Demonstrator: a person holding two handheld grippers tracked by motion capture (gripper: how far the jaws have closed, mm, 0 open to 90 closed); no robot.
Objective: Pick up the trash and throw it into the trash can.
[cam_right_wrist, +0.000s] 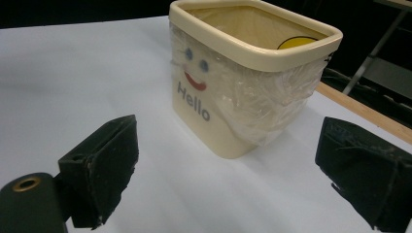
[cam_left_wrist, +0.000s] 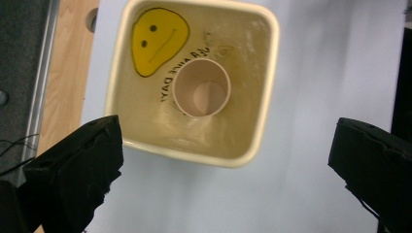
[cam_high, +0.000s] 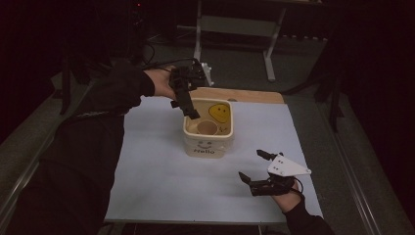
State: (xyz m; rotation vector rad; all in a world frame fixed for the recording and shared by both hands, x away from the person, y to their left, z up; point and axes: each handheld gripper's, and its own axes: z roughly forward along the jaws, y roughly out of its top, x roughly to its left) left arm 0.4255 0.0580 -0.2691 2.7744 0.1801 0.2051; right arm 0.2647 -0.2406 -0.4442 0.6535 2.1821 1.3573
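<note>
A cream square container (cam_high: pixel 209 145) marked "Hello", with a smiley face on its front, stands in the middle of the white sheet. A tan paper cup (cam_high: pixel 207 128) sits upright inside it, beside a yellow smiley on the inner wall. My left gripper (cam_high: pixel 192 111) hangs open and empty just above the container's left rim. In the left gripper view I look straight down on the cup (cam_left_wrist: pixel 201 87) and the container (cam_left_wrist: pixel 194 156) between my spread jaws (cam_left_wrist: pixel 223 145). My right gripper (cam_high: pixel 250 164) rests open and empty at the front right, pointing at the container (cam_right_wrist: pixel 214 121) from a short distance (cam_right_wrist: pixel 228 165).
A white sheet (cam_high: pixel 156 171) covers the table, with a wooden edge (cam_high: pixel 244 95) showing at the back. A metal stand (cam_high: pixel 235 29) is on the dark floor behind. The person's black sleeve (cam_high: pixel 88 142) stretches along the left side.
</note>
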